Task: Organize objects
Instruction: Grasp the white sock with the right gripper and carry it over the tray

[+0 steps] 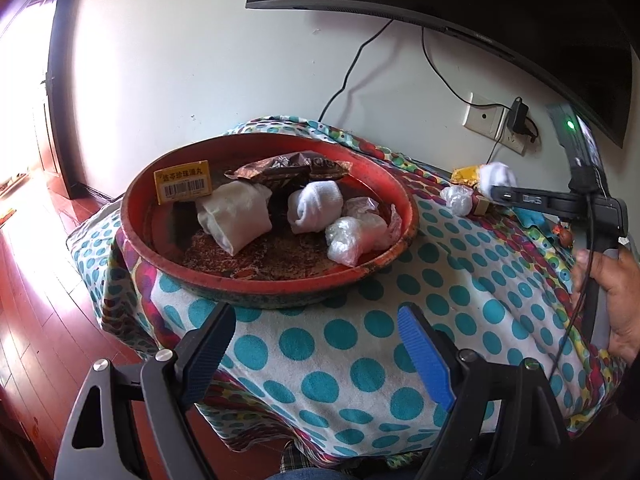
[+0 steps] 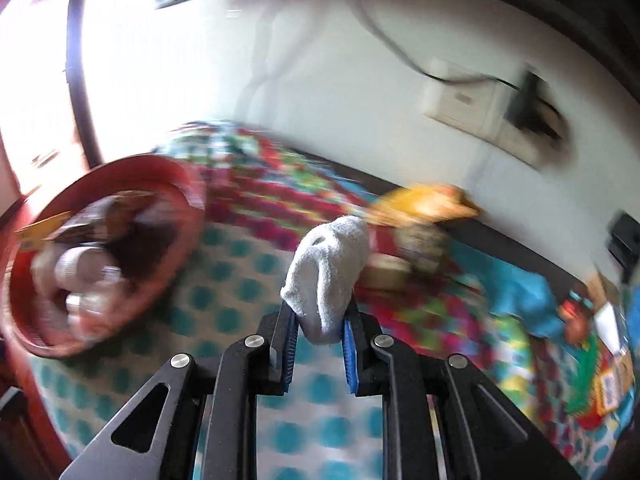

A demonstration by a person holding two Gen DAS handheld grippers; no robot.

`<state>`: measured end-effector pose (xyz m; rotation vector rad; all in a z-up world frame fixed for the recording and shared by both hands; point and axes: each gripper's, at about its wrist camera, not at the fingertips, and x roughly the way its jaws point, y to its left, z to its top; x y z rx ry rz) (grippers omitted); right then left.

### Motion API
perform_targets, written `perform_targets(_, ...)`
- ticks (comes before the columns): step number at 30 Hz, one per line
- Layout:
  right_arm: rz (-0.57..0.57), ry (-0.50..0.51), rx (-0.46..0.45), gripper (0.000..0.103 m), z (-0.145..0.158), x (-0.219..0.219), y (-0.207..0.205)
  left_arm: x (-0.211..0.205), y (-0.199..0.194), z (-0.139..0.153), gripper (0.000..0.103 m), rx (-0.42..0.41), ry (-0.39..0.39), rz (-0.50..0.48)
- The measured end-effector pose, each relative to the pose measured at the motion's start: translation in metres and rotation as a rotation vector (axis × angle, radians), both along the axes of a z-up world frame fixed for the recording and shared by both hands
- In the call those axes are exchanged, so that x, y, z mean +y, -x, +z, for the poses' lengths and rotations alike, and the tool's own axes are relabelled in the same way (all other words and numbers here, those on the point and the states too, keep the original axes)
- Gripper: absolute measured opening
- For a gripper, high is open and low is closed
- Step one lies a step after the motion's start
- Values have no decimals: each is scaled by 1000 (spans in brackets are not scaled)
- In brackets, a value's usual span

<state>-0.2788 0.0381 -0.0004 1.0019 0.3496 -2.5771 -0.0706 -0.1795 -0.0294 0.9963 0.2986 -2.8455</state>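
A red round tray [image 1: 168, 276] sits on the polka-dot cloth. It holds a yellow box [image 1: 182, 181], a brown wrapper [image 1: 288, 170], rolled white socks [image 1: 316, 206] and clear plastic bags [image 1: 356, 236]. My left gripper [image 1: 316, 332] is open and empty, just in front of the tray. My right gripper [image 2: 320, 320] is shut on a rolled white sock [image 2: 330, 268] and holds it above the cloth. It also shows in the left wrist view [image 1: 498, 176] at the right, far side. The tray [image 2: 36, 340] is blurred at the left in the right wrist view.
A clear bag [image 1: 456, 199], a yellow packet [image 1: 466, 175] and small items lie on the cloth at the far right. A wall socket [image 1: 486, 118] with a plugged adapter and cables is behind. A dark screen [image 1: 480, 8] hangs above. The red wood floor [image 1: 48, 320] is at the left.
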Motion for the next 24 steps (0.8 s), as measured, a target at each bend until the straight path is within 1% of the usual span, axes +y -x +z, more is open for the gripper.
perform_targets(4, 101, 7, -6, 18, 0, -54, -17, -6, 1, -2, 86, -12, -13, 19)
perform_targets(8, 197, 2, -23, 18, -3, -93, -31, -14, 0, -1, 86, -6, -18, 49)
perform_targets(10, 240, -18, -36, 18, -8, -113, -37, -18, 0, 0, 86, -4, -25, 63)
perform_targets(15, 289, -39, -65, 18, -22, -145, -39, -26, 0, 0, 86, -2, -33, 83)
perform_targets(17, 300, -55, -70, 18, -27, -154, -39, -28, 1, 0, 86, -2, -25, 94)
perform_targets(20, 300, -84, -63, 18, -33, -169, -34, -29, 3, -2, 86, -16, 4, 115)
perform_targets(24, 285, -66, -79, 19, -31, -179, -23, -34, 5, -4, 86, -21, -14, 124)
